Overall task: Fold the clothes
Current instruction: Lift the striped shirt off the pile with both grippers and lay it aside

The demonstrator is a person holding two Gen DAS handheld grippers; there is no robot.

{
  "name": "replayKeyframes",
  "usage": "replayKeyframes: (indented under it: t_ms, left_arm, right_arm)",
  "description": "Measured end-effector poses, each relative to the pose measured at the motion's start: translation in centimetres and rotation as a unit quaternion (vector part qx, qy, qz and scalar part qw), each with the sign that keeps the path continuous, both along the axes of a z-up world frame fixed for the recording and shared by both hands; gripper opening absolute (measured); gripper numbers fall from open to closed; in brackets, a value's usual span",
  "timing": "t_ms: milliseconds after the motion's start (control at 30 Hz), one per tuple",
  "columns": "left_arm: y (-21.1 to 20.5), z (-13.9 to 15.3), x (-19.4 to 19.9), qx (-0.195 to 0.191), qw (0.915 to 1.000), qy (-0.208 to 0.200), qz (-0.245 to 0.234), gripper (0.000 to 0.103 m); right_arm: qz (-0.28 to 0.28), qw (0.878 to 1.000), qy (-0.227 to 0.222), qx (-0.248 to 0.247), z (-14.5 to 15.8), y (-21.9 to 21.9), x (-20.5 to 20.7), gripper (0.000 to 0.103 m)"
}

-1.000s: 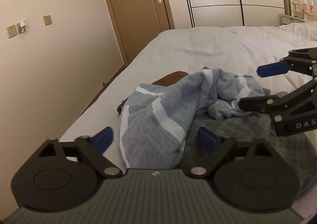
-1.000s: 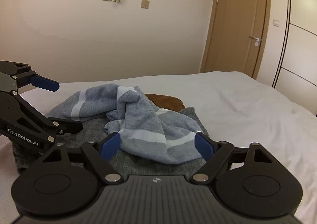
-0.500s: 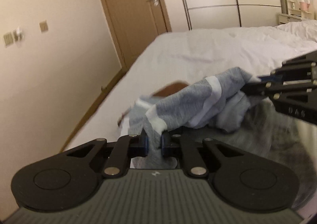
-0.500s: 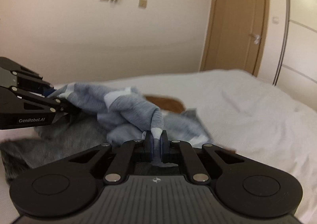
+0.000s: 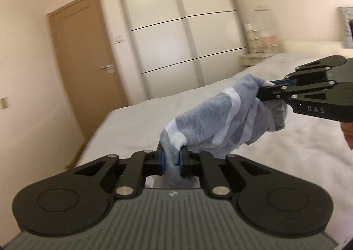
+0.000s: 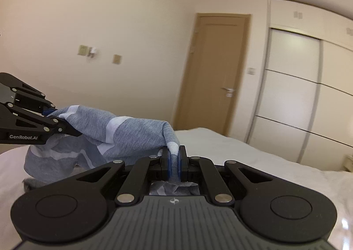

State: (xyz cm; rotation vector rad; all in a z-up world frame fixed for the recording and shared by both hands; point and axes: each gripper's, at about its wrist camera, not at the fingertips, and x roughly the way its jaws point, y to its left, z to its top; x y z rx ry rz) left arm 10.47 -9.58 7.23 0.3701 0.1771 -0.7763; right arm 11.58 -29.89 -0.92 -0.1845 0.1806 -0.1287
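The grey, white-striped garment (image 5: 211,124) that lay heaped on the bed (image 5: 304,150) a second ago now hangs stretched between my two tools. My left hand-held gripper (image 5: 171,160) is clamped tight on one bunched edge, my right hand-held gripper (image 6: 174,162) on the other. Only the right wrist view shows more grey cloth (image 6: 33,183) on the bed below the left hand-held gripper.

Grey knit garment with white stripes (image 5: 222,117)

Bunched and lifted above the white bed (image 5: 136,115), stretched between two pinched ends.
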Motion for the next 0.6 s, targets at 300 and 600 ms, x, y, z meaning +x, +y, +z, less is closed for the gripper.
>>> replayKeyframes:
  t_ms: [300, 600]
  left_arm:
    - [-6.4, 0.1, -12.9, -0.024, 0.9794, 0.072, -0.187, 0.009]
    - [-12.4, -3.7, -11.5, -0.022, 0.9504, 0.201, -0.236, 0.016]
  right_arm:
    - [-0.075, 0.997, -0.015, -0.032, 3.1, -3.4, -16.3, 0.005]
    - [-0.139, 0.988, -0.004, -0.062, 4.8, -7.4, -27.8, 0.006]
